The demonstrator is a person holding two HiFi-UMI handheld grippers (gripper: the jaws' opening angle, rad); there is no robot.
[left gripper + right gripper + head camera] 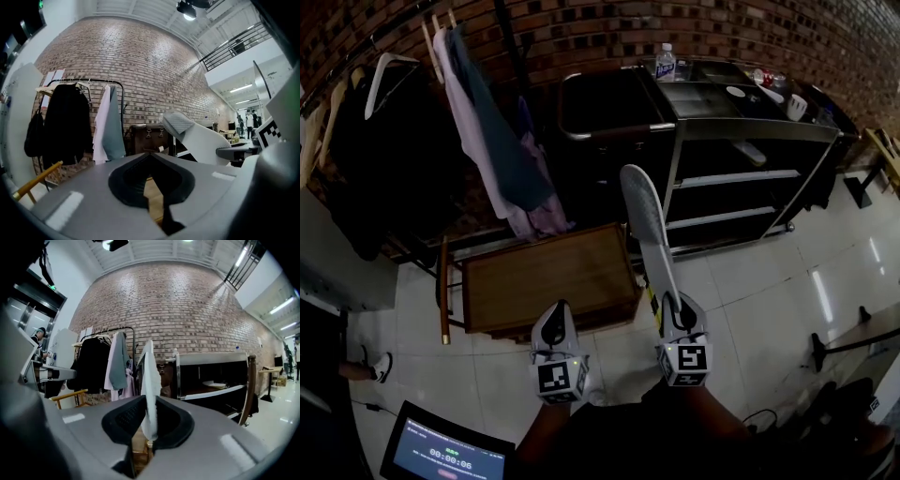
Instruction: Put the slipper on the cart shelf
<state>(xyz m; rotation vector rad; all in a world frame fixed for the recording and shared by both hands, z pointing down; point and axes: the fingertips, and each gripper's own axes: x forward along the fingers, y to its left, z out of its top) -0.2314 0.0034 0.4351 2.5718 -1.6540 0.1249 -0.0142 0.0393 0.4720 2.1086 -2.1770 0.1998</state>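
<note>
Right gripper (pixel 677 309) pinches long white flat slipper (pixel 645 211) by one end; leverage may swing it against the black metal cart shelf (pixel 741 178). Left gripper (pixel 555 323) closed, empty.

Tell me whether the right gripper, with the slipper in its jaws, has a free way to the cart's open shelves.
Probably yes. The right gripper holds the slipper, the cart's shelves face it open-fronted, and only floor lies between; the wooden table sits off to the left.
</note>
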